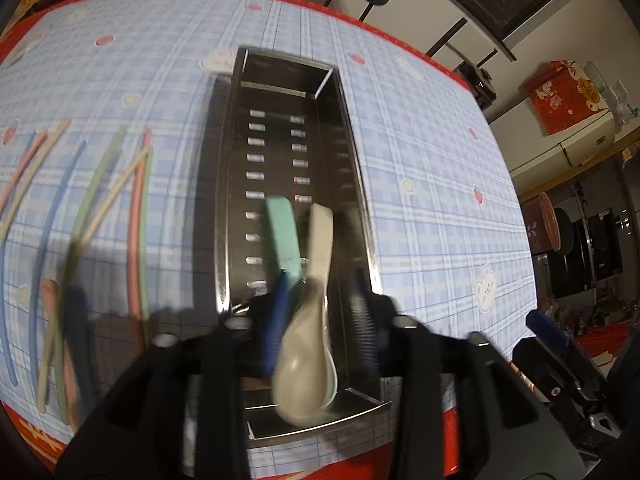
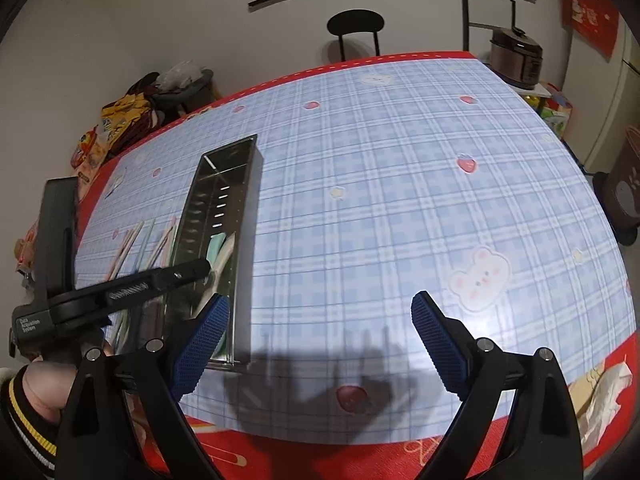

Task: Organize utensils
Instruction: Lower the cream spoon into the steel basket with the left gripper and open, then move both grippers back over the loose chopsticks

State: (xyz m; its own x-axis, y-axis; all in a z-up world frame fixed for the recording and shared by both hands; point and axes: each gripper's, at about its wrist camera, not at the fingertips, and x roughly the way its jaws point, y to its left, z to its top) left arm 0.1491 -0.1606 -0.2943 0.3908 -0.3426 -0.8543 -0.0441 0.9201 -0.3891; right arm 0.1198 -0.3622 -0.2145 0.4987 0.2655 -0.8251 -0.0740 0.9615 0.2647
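Observation:
A long steel utensil tray (image 1: 352, 148) lies on the plaid tablecloth; it also shows in the right wrist view (image 2: 248, 216). A green spoon (image 1: 282, 232) and a beige spoon (image 1: 308, 336) lie in it. My left gripper (image 1: 320, 320) hovers over the tray's near end, its blue pads apart on either side of the beige spoon, which looks loose between them. Several coloured chopsticks (image 1: 136, 216) lie left of the tray, blurred. My right gripper (image 2: 320, 344) is open and empty over bare cloth, right of the tray.
The table (image 2: 400, 200) has a red border. A black stool (image 2: 356, 24) and a rice cooker (image 2: 516, 56) stand beyond the far edge. Snack bags (image 2: 120, 120) are piled at the far left. A crumpled wrapper (image 2: 600, 396) lies at the near right corner.

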